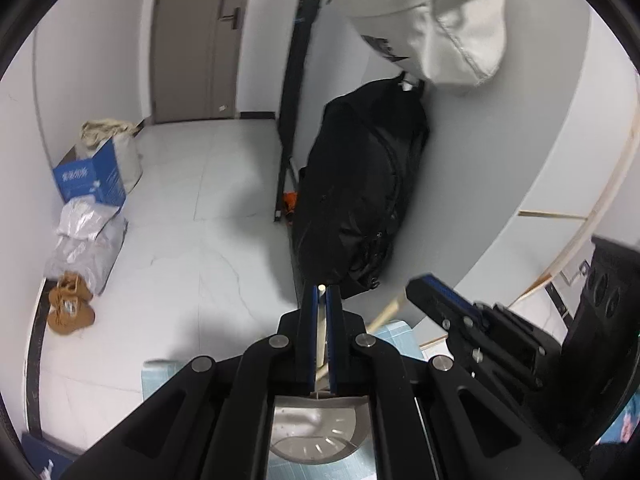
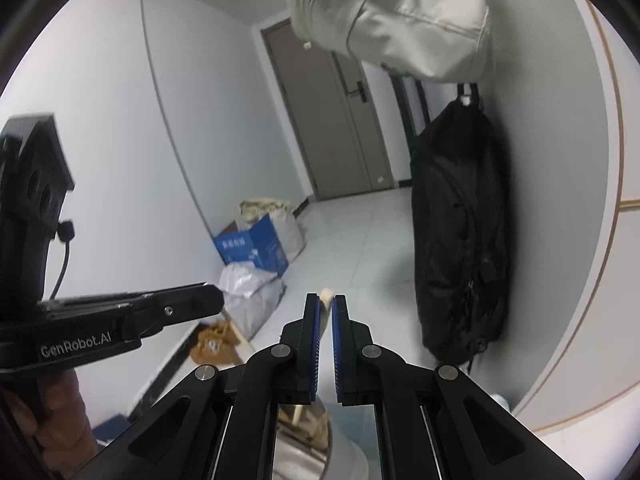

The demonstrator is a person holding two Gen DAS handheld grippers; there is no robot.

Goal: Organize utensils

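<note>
In the left wrist view my left gripper [image 1: 320, 292] is shut on a thin pale handle [image 1: 320, 340] that runs between its blue pads. A slotted metal utensil head [image 1: 316, 428] shows below the jaws, close to the camera. My right gripper [image 2: 326, 300] is shut on a pale wooden utensil handle [image 2: 326, 294] whose tip pokes out past the pads. More of that wooden utensil [image 2: 306, 420] shows beneath the jaws. From the left wrist view, the right gripper [image 1: 420, 286] is at the right with its wooden stick [image 1: 386, 312] slanting down. Both grippers are side by side in the air.
A light blue mat [image 1: 396, 332] lies under the grippers. A black bag [image 1: 360, 200] and a white bag [image 1: 440, 20] hang on the wall ahead. On the tiled floor are a blue box [image 1: 94, 178], plastic sacks [image 1: 86, 240] and brown shoes [image 1: 68, 304]. A hand [image 2: 60, 408] holds the left gripper.
</note>
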